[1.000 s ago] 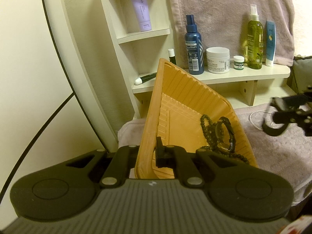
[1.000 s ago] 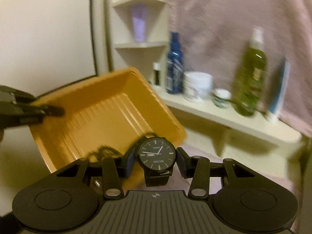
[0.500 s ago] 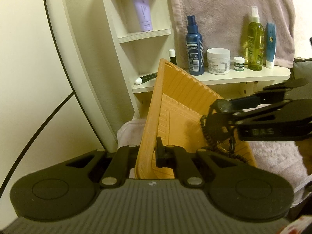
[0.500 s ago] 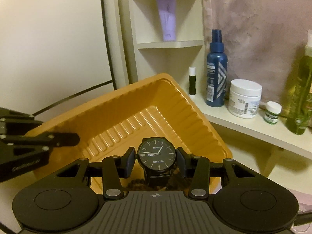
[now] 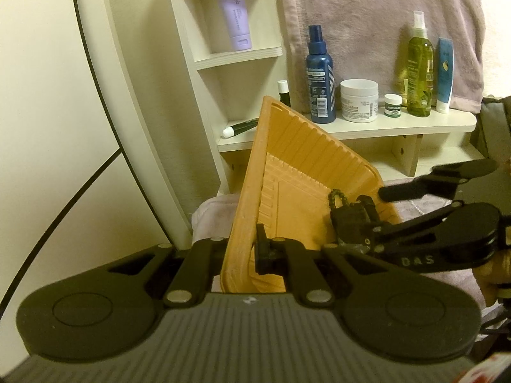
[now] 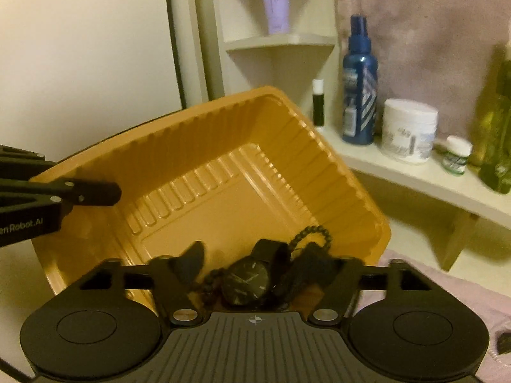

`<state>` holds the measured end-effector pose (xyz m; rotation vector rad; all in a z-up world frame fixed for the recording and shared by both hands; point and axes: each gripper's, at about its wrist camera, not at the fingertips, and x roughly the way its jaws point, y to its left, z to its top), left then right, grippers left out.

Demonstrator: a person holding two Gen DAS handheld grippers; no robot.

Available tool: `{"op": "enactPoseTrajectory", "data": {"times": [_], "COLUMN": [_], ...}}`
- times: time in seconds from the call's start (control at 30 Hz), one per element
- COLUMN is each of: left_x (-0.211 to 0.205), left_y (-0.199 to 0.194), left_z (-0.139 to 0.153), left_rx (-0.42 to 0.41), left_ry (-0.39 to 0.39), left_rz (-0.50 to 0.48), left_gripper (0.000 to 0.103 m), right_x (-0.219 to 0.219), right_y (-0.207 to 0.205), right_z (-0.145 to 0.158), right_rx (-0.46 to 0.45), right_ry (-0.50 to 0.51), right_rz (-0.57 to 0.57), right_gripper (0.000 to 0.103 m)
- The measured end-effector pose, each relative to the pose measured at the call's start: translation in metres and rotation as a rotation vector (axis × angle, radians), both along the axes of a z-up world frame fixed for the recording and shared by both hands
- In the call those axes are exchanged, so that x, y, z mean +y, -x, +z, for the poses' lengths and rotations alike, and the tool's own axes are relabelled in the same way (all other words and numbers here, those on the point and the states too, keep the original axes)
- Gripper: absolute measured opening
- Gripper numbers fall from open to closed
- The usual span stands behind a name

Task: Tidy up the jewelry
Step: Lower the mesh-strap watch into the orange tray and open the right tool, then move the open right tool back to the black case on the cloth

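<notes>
My left gripper (image 5: 252,247) is shut on the near rim of an orange ribbed tray (image 5: 303,166), holding it tilted. In the right wrist view its fingertips (image 6: 105,193) pinch the tray's (image 6: 223,159) left rim. A black watch (image 6: 246,282) lies in the tray's low corner among dark bead bracelets (image 6: 311,233). My right gripper (image 6: 255,265) reaches into the tray with its jaws opening. Its fingers stand wide on both sides of the watch and do not touch it. From the left wrist view the right gripper (image 5: 380,212) comes in from the right over the beads (image 5: 335,196).
A white shelf (image 5: 399,127) behind the tray carries a blue spray bottle (image 5: 320,89), a white jar (image 5: 358,100), a small jar (image 5: 392,105), a green bottle (image 5: 420,73) and a blue tube (image 5: 445,73). A pink towel (image 5: 367,16) hangs above, and pale cloth (image 6: 447,287) lies under the tray.
The right gripper carried the watch into the tray, then spread its fingers. The watch dropped from between the pads and now rests on the beads. The left gripper and tray stayed put.
</notes>
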<state>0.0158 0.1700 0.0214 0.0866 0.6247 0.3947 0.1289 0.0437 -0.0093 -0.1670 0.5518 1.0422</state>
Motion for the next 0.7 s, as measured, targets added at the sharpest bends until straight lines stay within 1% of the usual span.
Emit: {"op": "enactPoseTrajectory", "data": {"times": [0.17,0.3,0.7], "left_x": [-0.001,-0.001,0.0], "left_y": [0.0,0.0,-0.003], "left_z": [0.0,0.0,0.0], "left_rx": [0.001,0.002,0.004], "left_ry": [-0.002,-0.002,-0.004], "left_rz": [0.0,-0.001,0.0], "left_gripper": [0.006,0.006,0.006], "right_x": [-0.014,-0.03,-0.087], "right_y": [0.003,0.005,0.002], "right_z": [0.001,-0.002,-0.016], "right_rx": [-0.005,-0.003,0.07], "right_ry": [-0.01,0.002,0.024], "right_rz": [-0.027,-0.067,-0.226], "right_gripper": [0.073,0.073,0.073]}}
